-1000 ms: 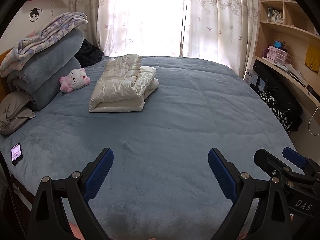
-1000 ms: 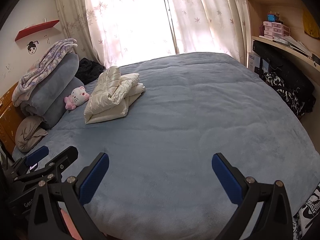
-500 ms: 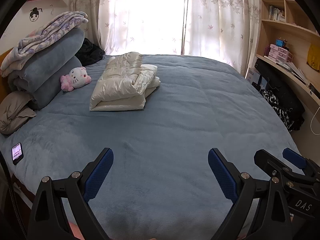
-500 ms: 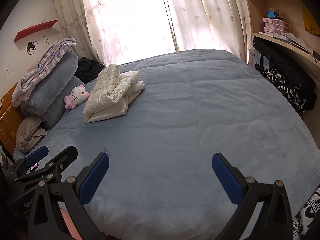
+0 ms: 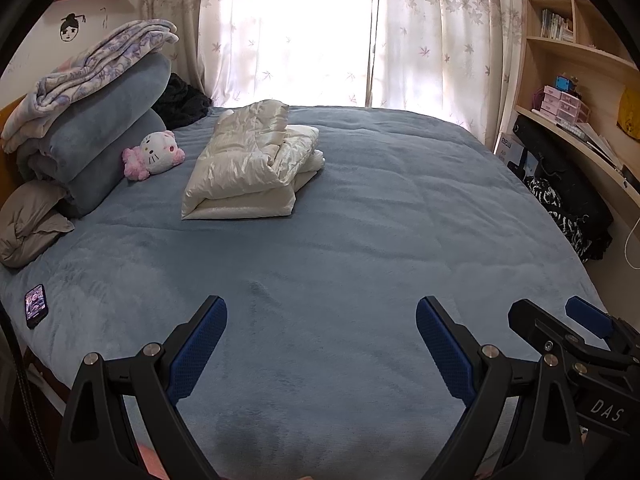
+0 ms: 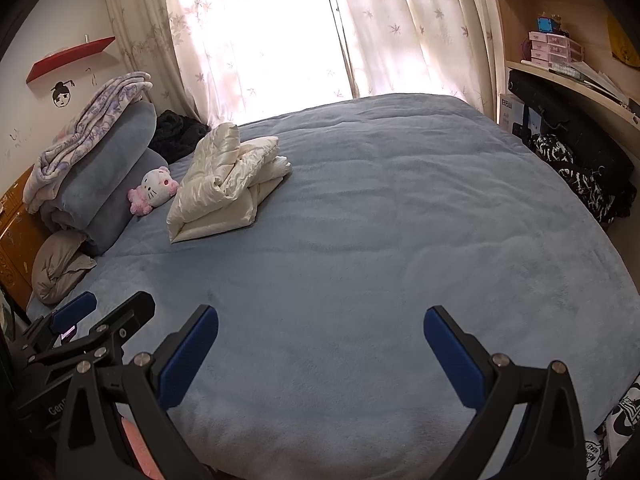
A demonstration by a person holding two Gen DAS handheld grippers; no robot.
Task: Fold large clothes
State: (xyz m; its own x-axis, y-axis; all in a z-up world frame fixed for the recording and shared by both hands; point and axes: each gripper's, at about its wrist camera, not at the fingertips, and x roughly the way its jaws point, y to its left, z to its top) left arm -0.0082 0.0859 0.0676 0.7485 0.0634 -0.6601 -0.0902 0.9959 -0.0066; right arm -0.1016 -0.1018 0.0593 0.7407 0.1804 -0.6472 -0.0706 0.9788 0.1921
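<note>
A cream puffy jacket (image 5: 252,172) lies folded in a bundle on the blue bed cover (image 5: 360,240), far side left of centre; it also shows in the right wrist view (image 6: 224,188). My left gripper (image 5: 320,344) is open and empty, low over the near edge of the bed. My right gripper (image 6: 320,352) is open and empty beside it, also far from the jacket. The right gripper shows at the right edge of the left wrist view (image 5: 568,344), and the left gripper at the lower left of the right wrist view (image 6: 92,332).
Stacked folded blankets (image 5: 92,128), a grey pillow (image 5: 28,224) and a pink-and-white cat plush (image 5: 156,154) sit at the bed's left. A phone (image 5: 36,305) lies near the left front edge. Shelves and dark bags (image 5: 568,200) line the right wall. Curtains (image 5: 320,32) hang behind.
Both views have drifted slightly, so the jacket sits a little higher in frame. Both grippers stay open and the jacket has not moved on the bed.
</note>
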